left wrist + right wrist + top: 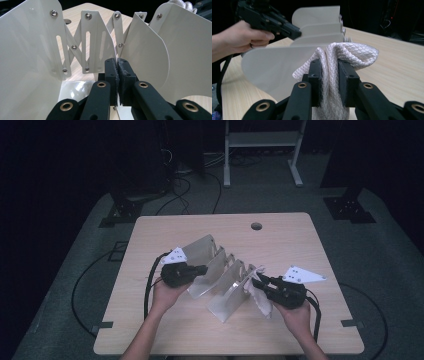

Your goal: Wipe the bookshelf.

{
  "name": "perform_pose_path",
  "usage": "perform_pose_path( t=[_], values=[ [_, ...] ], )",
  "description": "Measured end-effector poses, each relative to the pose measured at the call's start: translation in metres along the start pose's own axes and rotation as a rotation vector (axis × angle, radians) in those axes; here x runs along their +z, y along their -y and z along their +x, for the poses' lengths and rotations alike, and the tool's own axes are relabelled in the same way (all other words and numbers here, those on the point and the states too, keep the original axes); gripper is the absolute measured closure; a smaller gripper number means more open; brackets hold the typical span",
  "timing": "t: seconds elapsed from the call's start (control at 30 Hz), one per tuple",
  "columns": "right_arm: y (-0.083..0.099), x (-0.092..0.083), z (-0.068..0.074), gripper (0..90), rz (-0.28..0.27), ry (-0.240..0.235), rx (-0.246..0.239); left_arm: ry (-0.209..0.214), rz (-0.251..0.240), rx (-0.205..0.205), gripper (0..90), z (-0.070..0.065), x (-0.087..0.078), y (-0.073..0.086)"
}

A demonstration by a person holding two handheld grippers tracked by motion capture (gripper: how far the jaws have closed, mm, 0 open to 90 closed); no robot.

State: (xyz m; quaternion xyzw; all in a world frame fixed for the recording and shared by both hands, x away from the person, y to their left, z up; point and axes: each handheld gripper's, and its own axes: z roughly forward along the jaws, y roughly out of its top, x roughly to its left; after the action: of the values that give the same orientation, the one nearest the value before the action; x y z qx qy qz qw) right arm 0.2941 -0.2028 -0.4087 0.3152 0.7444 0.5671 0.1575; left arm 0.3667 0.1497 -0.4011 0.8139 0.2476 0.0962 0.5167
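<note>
While I hold both tools at the rack, these are my notes:

Step in hand: I judge that I am wiping, or feeding a cloth between, the plates of an expanding divider rack [220, 275] that stands at the middle of the bench [165, 330].

Left hand-held gripper [117, 65]: its pads are pressed together on the thin edge of one plate; I use it to steady the rack.

Right hand-held gripper [329, 75]: it pinches a bunched cloth [342, 56] at the rack's near right end, with the fabric filling the gap between the pads.

How to do it well: I would keep the left pinch firm so that the rack neither slides nor folds. I would bring the cloth in along a plate's face, not across its edge, so that the weave does not snag on a rivet. Slow strokes suit this, since the linkage can scissor shut.

Rack material: smooth, matt cream sheet, probably thin metal. The plates have rounded upper corners.

Linkage: slotted flat bars [87, 42] cross in X shapes and are joined by shiny rivets.

Cloth: pale pinkish white with a diamond weave; soft and limp.

Bench: light wood grain, with a round cable hole [256, 226] near the far edge.
</note>
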Motion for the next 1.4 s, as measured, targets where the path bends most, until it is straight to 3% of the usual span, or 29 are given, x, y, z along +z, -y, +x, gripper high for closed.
perform_pose_path(
  t=[0.3, 0.5, 0.67, 0.83, 1.03, 1.23, 1.33, 1.4],
  values=[
    [0.045, 0.024, -0.009, 73.2, 0.140, -0.002, 0.046, -0.009, -0.006, -0.002, 87.4, 0.000, 0.001, -0.001],
    [0.046, 0.025, -0.011, 73.1, 0.137, -0.002, 0.065, -0.029, -0.009, -0.008, 87.9, 0.002, 0.004, -0.002],
    [0.050, 0.030, -0.004, 73.1, 0.172, -0.025, 0.043, -0.038, -0.012, -0.015, 87.9, 0.004, 0.008, -0.004],
    [0.048, 0.028, -0.012, 73.1, 0.138, -0.008, 0.075, -0.045, -0.016, -0.017, 88.0, 0.005, 0.011, -0.006],
    [0.051, 0.034, 0.000, 73.1, 0.176, -0.034, 0.037, -0.045, -0.015, -0.022, 86.4, 0.005, 0.010, -0.005],
    [0.054, 0.032, -0.009, 73.1, 0.172, -0.007, 0.084, -0.054, -0.023, -0.018, 79.5, 0.004, 0.006, -0.006],
    [0.057, 0.036, 0.002, 73.1, 0.196, -0.053, 0.062, -0.054, -0.025, -0.016, 77.7, 0.004, 0.004, -0.006],
    [0.057, 0.038, 0.006, 73.1, 0.205, -0.053, 0.035, -0.052, -0.023, -0.015, 77.3, 0.003, 0.003, -0.006]
  ],
)
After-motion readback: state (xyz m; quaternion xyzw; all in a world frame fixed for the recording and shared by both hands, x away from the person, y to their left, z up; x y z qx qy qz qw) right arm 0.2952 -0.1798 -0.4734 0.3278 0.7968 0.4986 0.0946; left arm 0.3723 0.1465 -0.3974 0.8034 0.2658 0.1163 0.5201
